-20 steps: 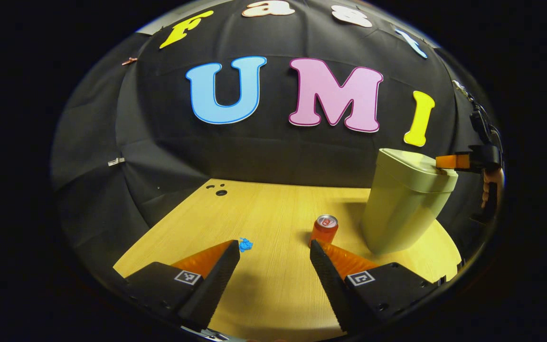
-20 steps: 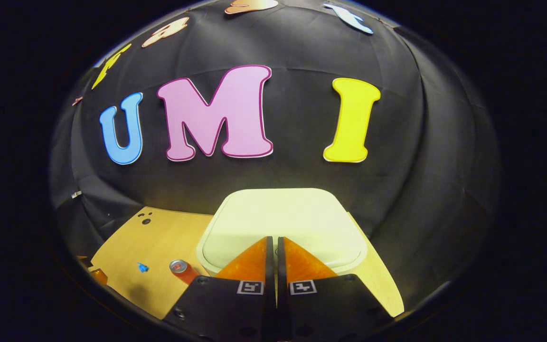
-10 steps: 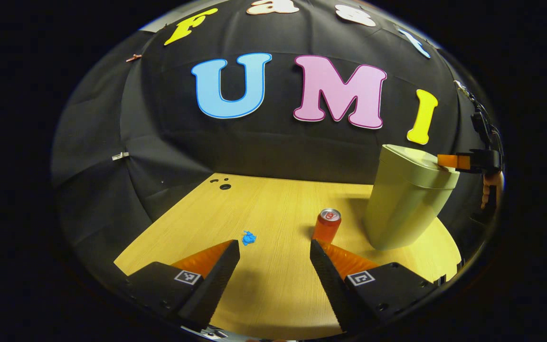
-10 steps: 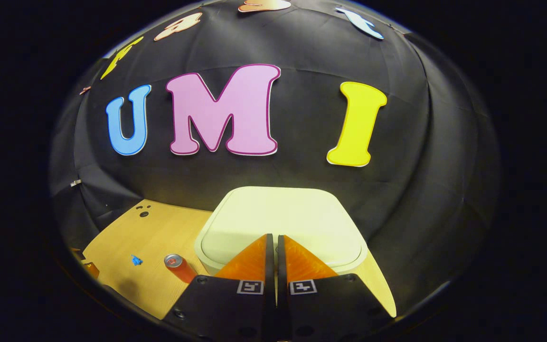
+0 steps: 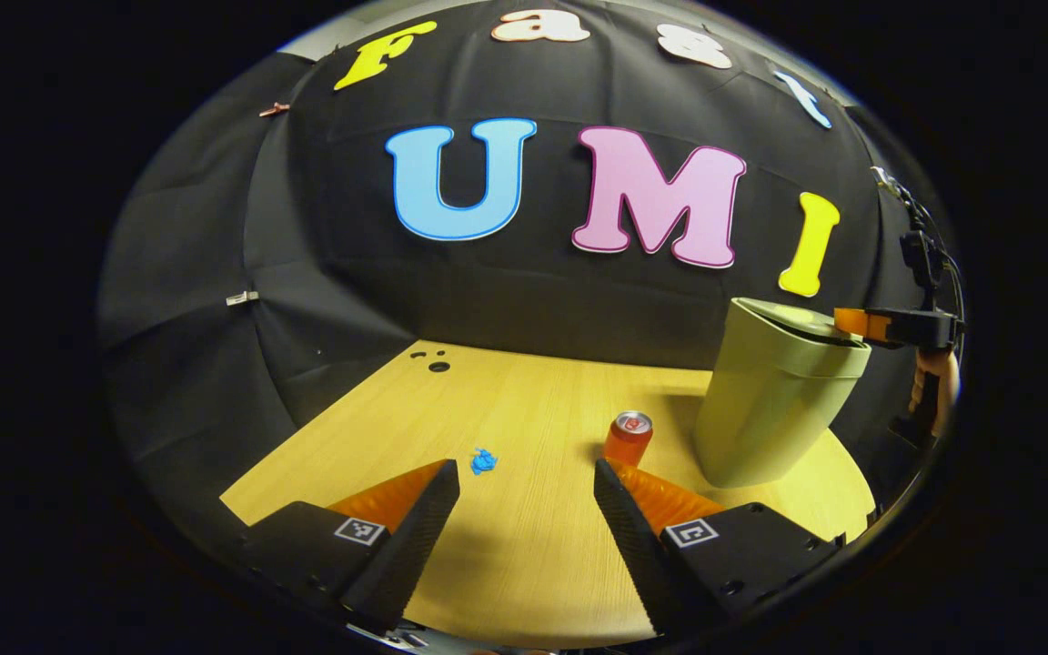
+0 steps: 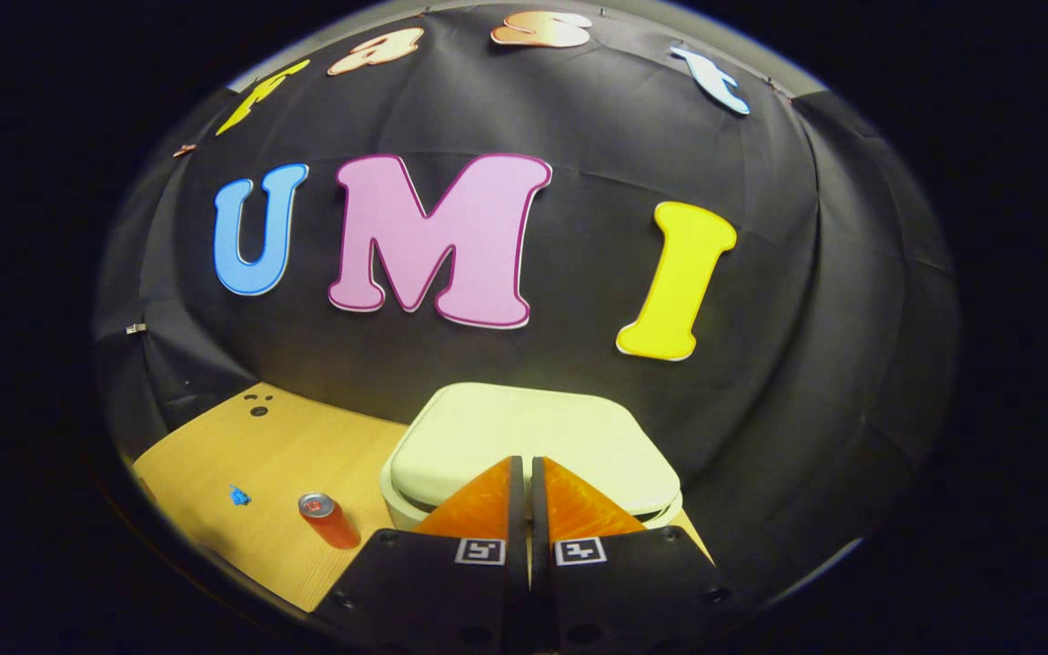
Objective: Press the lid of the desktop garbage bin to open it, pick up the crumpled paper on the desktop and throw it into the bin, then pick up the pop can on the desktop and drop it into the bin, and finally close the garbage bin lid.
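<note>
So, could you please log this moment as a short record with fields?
bin: upright on the table
lid: near edge dipped
right gripper: shut, tips at the lid's near edge
left gripper: open, above the table
pop can: upright beside the bin
crumpled paper: on the table

bin stands on table, right side in left gripper view | pop can just left of bin, apart | crumpled paper farther left of can | lid on top of bin
</note>
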Available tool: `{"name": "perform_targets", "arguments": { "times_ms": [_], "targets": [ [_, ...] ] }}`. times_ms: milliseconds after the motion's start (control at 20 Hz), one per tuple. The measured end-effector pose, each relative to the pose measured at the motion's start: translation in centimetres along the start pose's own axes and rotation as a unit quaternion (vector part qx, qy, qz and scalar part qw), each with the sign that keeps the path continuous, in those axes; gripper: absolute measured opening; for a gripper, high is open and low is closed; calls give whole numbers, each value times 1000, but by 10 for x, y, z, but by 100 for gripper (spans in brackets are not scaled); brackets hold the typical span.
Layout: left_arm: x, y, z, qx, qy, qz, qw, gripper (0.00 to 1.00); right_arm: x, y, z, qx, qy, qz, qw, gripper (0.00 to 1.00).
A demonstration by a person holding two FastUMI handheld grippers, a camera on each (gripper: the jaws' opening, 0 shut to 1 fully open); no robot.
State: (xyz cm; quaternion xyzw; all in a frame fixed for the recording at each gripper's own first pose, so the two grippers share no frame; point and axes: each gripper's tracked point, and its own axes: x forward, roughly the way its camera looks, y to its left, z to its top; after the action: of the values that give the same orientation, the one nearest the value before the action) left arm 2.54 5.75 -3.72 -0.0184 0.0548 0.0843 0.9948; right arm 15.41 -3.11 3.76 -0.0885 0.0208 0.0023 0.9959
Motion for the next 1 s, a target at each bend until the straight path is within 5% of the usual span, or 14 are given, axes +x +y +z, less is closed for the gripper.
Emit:
{"name": "perform_targets", "arguments": {
  "times_ms": [450, 1000],
  "targets": [
    [4, 9, -5, 4, -4, -17, 1000, 96, -49, -16, 5, 71, 7, -15, 997, 5],
    [43, 50, -21, -9, 22, 12, 1000, 96, -74, -9, -48, 89, 65, -18, 994, 6]
  ]
}}
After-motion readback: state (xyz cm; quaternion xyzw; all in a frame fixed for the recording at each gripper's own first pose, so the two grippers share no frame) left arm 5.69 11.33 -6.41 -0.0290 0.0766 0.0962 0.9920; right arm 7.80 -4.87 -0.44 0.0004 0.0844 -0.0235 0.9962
